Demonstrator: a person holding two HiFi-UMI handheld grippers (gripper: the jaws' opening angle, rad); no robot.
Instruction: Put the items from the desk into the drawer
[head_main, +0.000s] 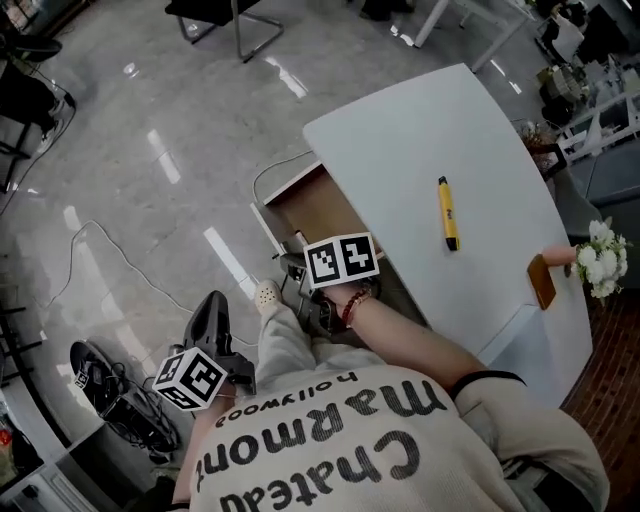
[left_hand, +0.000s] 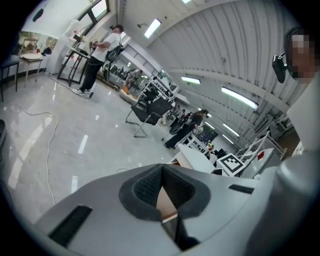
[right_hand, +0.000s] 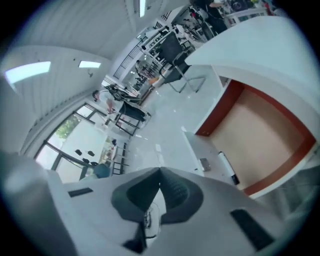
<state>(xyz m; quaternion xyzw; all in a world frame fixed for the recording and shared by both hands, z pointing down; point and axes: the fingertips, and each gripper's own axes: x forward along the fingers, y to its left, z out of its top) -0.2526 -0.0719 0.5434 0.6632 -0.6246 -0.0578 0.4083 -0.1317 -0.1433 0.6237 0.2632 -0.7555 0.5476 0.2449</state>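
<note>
A yellow marker (head_main: 448, 213) lies on the white desk (head_main: 440, 130). Under the desk's left edge the drawer (head_main: 318, 203) stands pulled out, its wooden floor (right_hand: 260, 135) bare. A white pen with a black cap (right_hand: 227, 169) lies inside along the drawer's white front panel (right_hand: 199, 147). My right gripper (head_main: 293, 268) hovers over the drawer's near corner; its jaws (right_hand: 160, 172) are shut with nothing between them. My left gripper (head_main: 213, 305) hangs over the floor, left of the drawer, with its jaws (left_hand: 161, 167) shut and empty too.
A brown object (head_main: 541, 281) and white flowers (head_main: 602, 258) sit at the desk's right edge. A cable (head_main: 110, 250) trails over the glossy floor, a black bag (head_main: 105, 385) lies at lower left, and a chair (head_main: 235, 20) stands farther off. People stand in the background (left_hand: 97, 60).
</note>
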